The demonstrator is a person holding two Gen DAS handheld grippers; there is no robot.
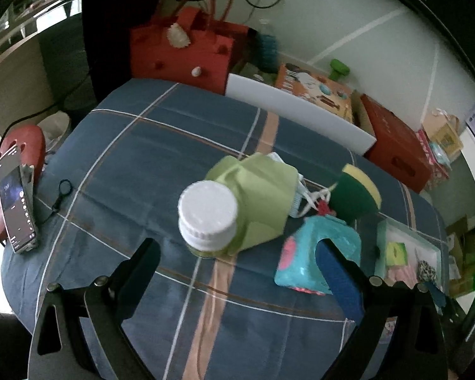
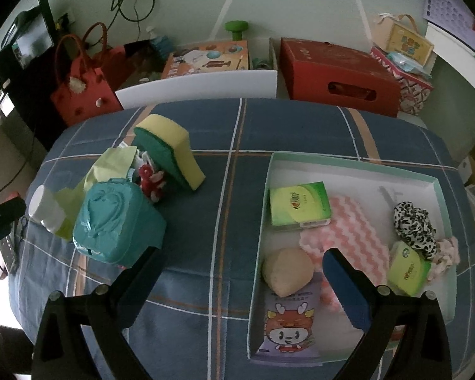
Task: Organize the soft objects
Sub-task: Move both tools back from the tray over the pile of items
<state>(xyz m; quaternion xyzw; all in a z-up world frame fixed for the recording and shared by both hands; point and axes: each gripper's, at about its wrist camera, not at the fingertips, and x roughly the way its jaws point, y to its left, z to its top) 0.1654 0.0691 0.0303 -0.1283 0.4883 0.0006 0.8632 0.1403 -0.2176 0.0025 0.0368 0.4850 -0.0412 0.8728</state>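
Soft items sit in 2 groups on a blue plaid tablecloth (image 2: 205, 221). Left group, bunched together: teal wipes pack (image 2: 115, 221) with an embossed lid, lying tilted; light green cloth (image 1: 259, 196) draped around a jar with a white ribbed cap (image 1: 207, 215); yellow sponge with a green scrub face (image 2: 171, 155), propped on edge and leaning; a small red-and-white knotted thing (image 2: 152, 180) between sponge and wipes pack, too small to identify.

Right group is inside a shallow white tray with a mint rim (image 2: 348, 163): green tissue pack (image 2: 299, 205) near the tray's far left, pink-and-white zigzag cloth (image 2: 345, 234) flat in the middle, beige rounded soft lump (image 2: 286, 270) resting on a purple cartoon-print pack (image 2: 288, 326), black-and-white leopard scrunchie (image 2: 413, 224) at the right touching a pale pink scrunchie (image 2: 446, 253), second smaller green tissue pack (image 2: 407, 267) just beside them.

Left gripper (image 1: 237, 259): jaws spread wide, nothing between them, hovering above the cloth just short of the capped jar; its right finger overlaps the wipes pack in view, contact probably none but hard to say.

Right gripper (image 2: 240, 262): jaws spread wide, empty, straddling the tray's left wall, left finger near the wipes pack, right finger over the zigzag cloth.
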